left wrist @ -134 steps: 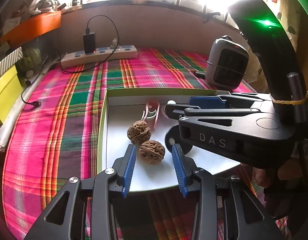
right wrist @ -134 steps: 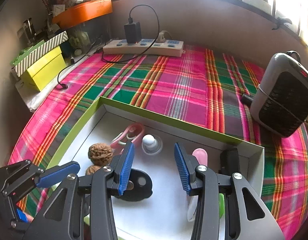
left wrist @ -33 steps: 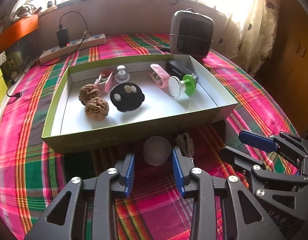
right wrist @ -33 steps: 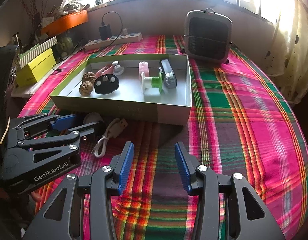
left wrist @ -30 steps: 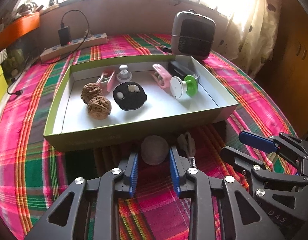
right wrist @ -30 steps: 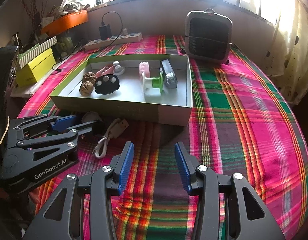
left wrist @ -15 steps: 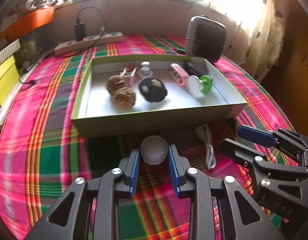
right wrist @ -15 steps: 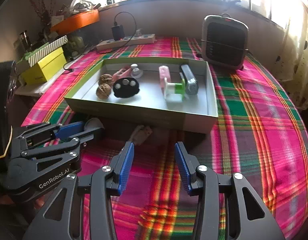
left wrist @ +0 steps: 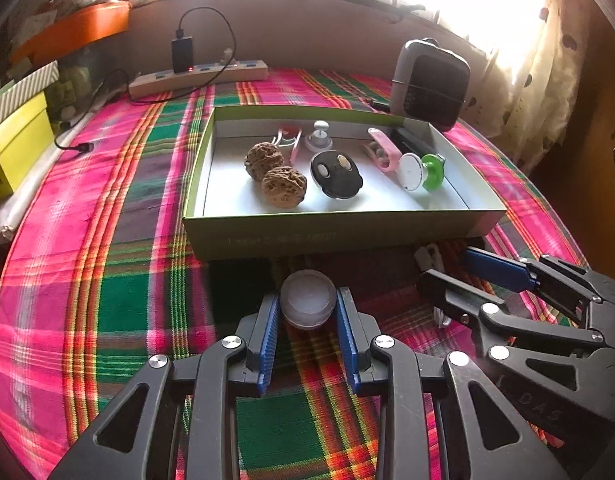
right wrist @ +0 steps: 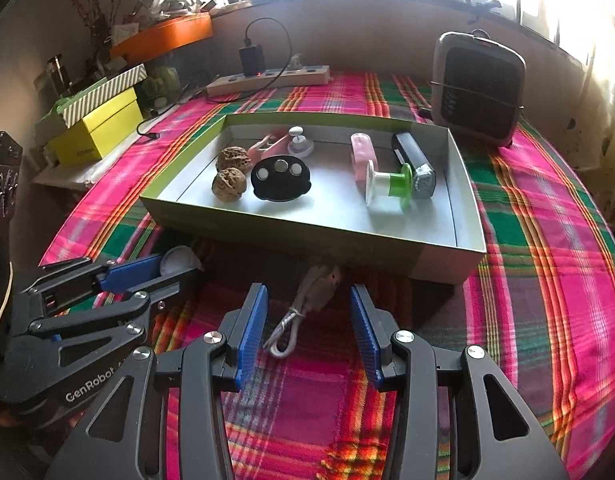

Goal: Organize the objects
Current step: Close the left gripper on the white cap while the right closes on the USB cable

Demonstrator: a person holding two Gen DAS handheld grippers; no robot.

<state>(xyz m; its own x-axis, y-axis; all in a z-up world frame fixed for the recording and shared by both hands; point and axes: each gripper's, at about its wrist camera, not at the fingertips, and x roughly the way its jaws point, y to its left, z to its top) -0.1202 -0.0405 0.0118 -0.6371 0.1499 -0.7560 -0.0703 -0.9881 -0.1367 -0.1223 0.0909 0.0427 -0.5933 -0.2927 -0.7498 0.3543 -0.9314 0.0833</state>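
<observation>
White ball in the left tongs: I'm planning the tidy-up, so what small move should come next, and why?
Probably lift the white ball over the near wall of the box and inside. The left tongs already clamp it just outside, and the other small things lie in there.

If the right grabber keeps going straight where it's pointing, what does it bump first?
Probably the small white cable on the cloth, lying between the open right gripper fingers, before the box; depth is unclear.

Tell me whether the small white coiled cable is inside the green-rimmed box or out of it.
Out. The small white coiled cable lies on the plaid tablecloth before the near wall of the green-rimmed box, between the right gripper's open jaws.
</observation>
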